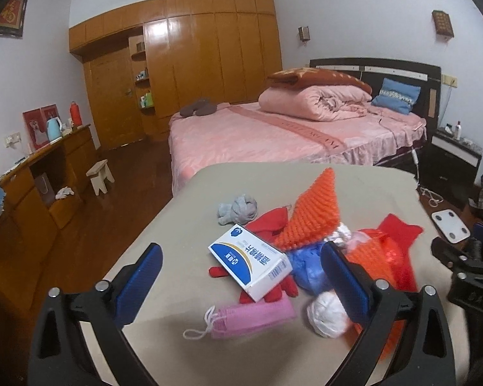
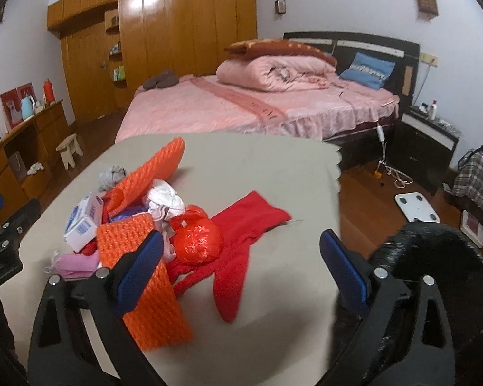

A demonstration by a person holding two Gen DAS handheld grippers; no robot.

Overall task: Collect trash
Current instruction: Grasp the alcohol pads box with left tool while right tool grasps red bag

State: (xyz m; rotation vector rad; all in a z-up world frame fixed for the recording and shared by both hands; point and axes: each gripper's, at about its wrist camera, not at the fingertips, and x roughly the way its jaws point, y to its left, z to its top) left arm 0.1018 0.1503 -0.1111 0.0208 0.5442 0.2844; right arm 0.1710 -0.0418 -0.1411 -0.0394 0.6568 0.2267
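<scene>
The left hand-held gripper (image 1: 241, 276) is spread wide and holds nothing; its blue ribbed pads (image 1: 141, 265) flank a pile of items on the table (image 1: 164, 225), which is covered by a smooth beige cloth with rounded corners. Between the pads lies a rectangular white-and-blue cardboard box (image 1: 249, 262), tilted, resting on a red knitted glove (image 1: 267, 289). Just in front of the box sits a flat pink pleated face mask (image 1: 254, 318) with white ear loops, and beside it a crumpled white paper ball (image 1: 326, 313) touching the right-side pad. A crumpled blue plastic bag (image 1: 306, 267) lies behind the paper ball, partly under an orange knitted bag (image 1: 312, 215) with a coarse bumpy weave, whose flap stands up in a point. A small grey plush toy (image 1: 238, 209) sits just beyond the box. The right hand-held gripper (image 2: 241, 268) is likewise spread wide and empty; its left-side pad overlaps the orange knitted bag in the view, though contact cannot be determined. A glossy red plastic bag (image 2: 196, 238), knotted into a rounded bundle, rests on a flat red knitted garment (image 2: 241, 234) near the middle of the table. A round black bin (image 2: 434, 257) with a dark liner is at the table's right edge. A bed (image 2: 209, 109) with a pink textured cover stands beyond the table.
</scene>
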